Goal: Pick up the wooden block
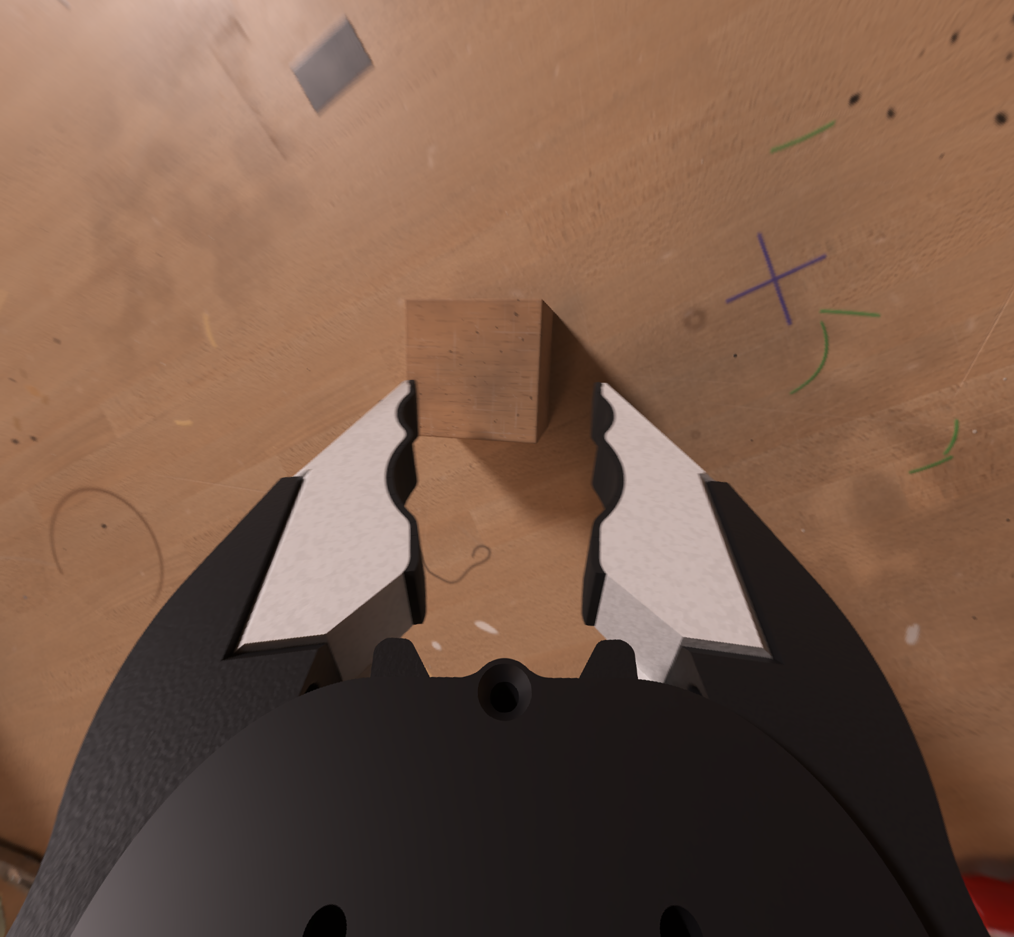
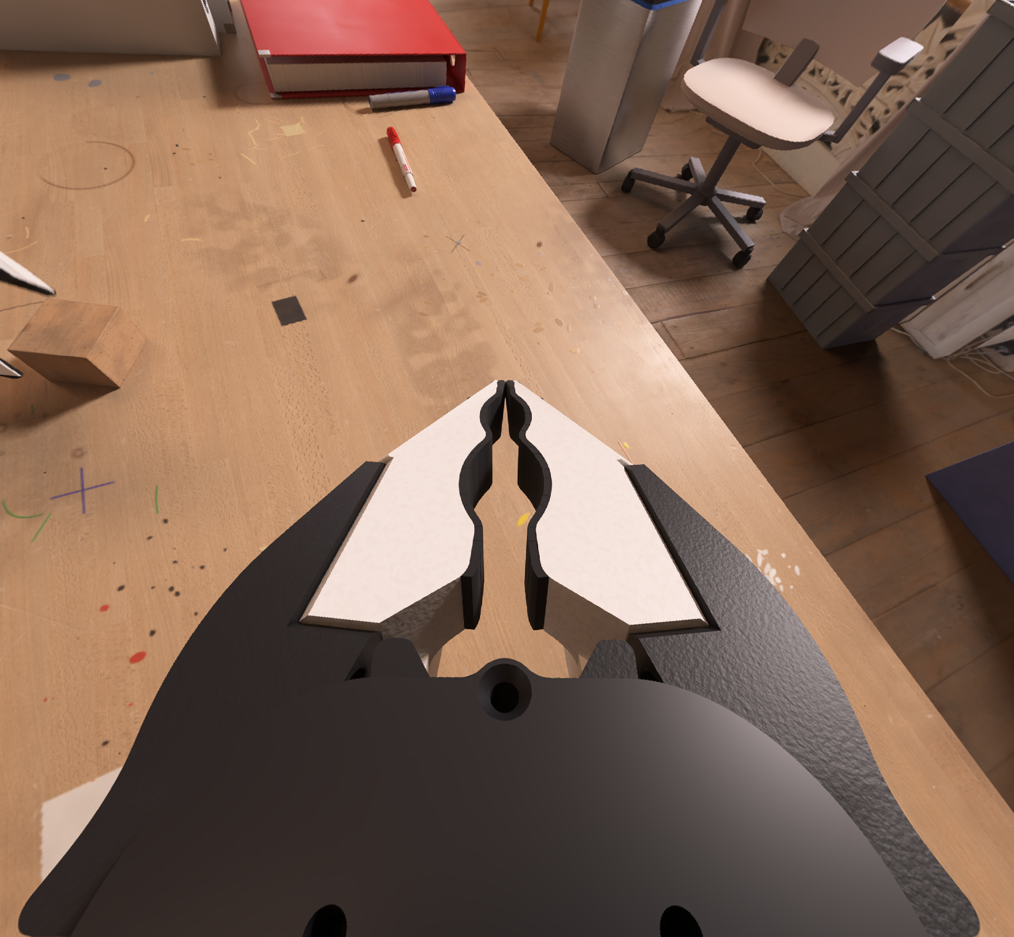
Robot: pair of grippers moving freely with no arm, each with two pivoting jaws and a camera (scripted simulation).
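Wooden block (image 1: 472, 370) on scuffed desk (image 1: 603, 170), left claw (image 1: 505, 389) spread w/ nothing gripped, right claw (image 2: 505, 386) closed empty.

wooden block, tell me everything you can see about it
The wooden block is a plain cube-like piece of light brown wood with fine grain and small dark specks, its edges sharp and its faces bare. It sits flat on the wooden table, casting a shadow toward the camera. The open left gripper has its fingertips on either side of the block's near end; one tip overlaps its edge, but contact cannot be told. The right wrist view shows it far left, well away from the shut right gripper.
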